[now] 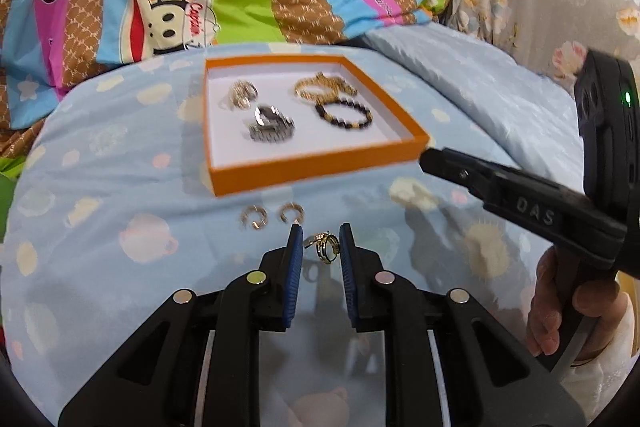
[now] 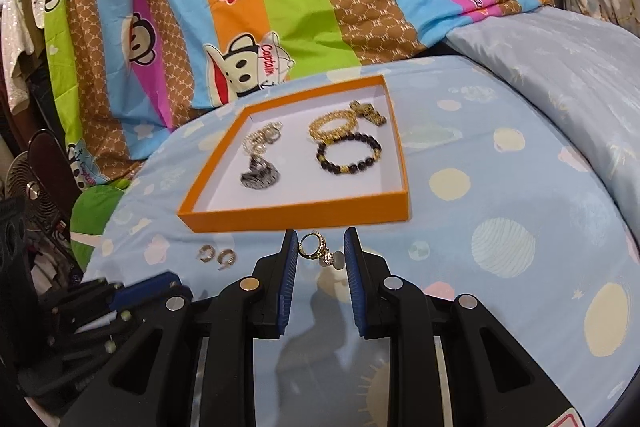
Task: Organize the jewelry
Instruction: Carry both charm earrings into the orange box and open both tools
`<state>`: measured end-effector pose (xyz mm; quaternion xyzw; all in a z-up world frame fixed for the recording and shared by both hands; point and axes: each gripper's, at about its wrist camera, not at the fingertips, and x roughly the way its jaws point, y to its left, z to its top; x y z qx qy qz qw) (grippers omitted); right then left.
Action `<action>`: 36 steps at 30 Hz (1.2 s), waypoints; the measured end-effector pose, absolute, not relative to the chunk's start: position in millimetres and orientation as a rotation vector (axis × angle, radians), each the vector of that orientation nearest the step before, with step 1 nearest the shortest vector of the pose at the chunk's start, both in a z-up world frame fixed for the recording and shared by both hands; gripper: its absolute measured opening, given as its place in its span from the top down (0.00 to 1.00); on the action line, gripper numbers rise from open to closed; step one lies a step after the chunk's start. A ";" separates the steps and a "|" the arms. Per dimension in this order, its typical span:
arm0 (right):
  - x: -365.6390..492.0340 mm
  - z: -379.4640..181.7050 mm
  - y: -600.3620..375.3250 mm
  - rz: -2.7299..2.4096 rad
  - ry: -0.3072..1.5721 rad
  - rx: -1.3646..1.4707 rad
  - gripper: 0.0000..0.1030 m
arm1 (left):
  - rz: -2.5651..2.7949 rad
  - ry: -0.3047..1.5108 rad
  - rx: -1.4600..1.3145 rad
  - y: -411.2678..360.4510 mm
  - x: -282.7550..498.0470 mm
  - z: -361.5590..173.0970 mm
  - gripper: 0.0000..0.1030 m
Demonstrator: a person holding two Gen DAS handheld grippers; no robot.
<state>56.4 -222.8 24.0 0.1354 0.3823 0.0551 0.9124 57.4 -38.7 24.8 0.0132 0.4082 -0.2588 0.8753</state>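
Gold ring [image 1: 326,247]: on the blue sheet [image 1: 120,187], short of the orange tray [image 1: 316,173], framed between the fingers in both wrist views
Left gripper [image 1: 320,227]: spread, pinching nothing; the ring sits just ahead, close against the right-hand pad
Right gripper [image 2: 320,231]: spread too, holding nothing; here the ring sits beside the left-hand pad
Ring's lie: in the right view the band's hole faces the camera, with the stone head to the lower right, so closing across the band looks the likelier grip
Nearer hand: probably the left; in its view the right gripper's tip hangs near the tray's near right corner, well apart from the ring
Earrings [image 1: 253,218]: a pair just left of the ring, between the fingers and the tray wall
Tray: directly beyond the ring, already holding bracelets and other pieces
Hard to make out: whether both views show one ring; whether either pad touches it; height of either gripper above the sheet; the silver pieces in the tray are blurred
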 end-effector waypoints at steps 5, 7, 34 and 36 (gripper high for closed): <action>83.8 49.5 -221.2 0.129 0.766 0.218 0.78 | -0.508 0.772 0.041 -33.2 94.5 58.4 0.83; 101.5 54.6 -219.9 0.130 0.762 0.209 0.78 | -0.485 0.738 0.054 -35.9 113.3 67.2 0.83; 168.6 0.7 -210.9 0.174 0.816 0.256 0.64 | -0.414 0.833 -0.053 -56.7 232.4 5.2 0.53; 163.0 10.0 -217.3 0.165 0.778 0.275 0.63 | -0.402 0.807 -0.106 -44.3 232.4 16.1 0.52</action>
